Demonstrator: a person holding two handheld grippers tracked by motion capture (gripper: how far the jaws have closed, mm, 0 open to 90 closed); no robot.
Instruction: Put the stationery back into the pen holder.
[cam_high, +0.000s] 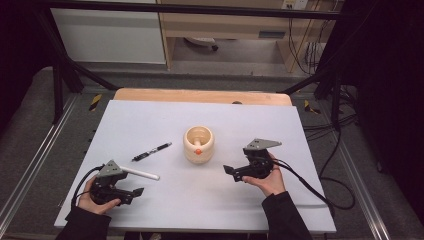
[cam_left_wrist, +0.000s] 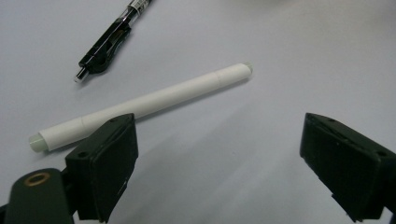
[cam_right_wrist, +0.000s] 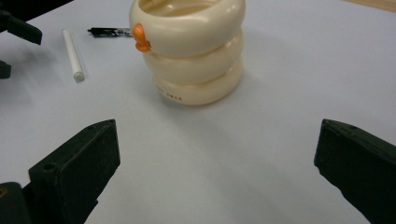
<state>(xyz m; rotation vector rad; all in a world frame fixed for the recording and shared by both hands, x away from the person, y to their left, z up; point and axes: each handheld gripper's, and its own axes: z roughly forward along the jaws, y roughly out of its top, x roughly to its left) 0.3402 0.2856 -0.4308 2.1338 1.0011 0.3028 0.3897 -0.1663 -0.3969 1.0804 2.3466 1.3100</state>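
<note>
hiding the white pen's (cam_left_wrist: 140, 105) near end, left tool (cam_left_wrist: 219, 168), black pen (cam_left_wrist: 109, 39) cropped

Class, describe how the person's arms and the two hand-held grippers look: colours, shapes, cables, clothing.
Both forearms wear dark sleeves. The left gripper and right gripper are black, with blocky flat jaws; each carries a grey three-cornered plate on top and trails a black cable.

Glossy smooth cream holder (cam_right_wrist: 194, 51); matt white pen (cam_left_wrist: 140, 105); shiny black plastic pen (cam_left_wrist: 109, 37); matt table (cam_high: 150, 120).
</note>
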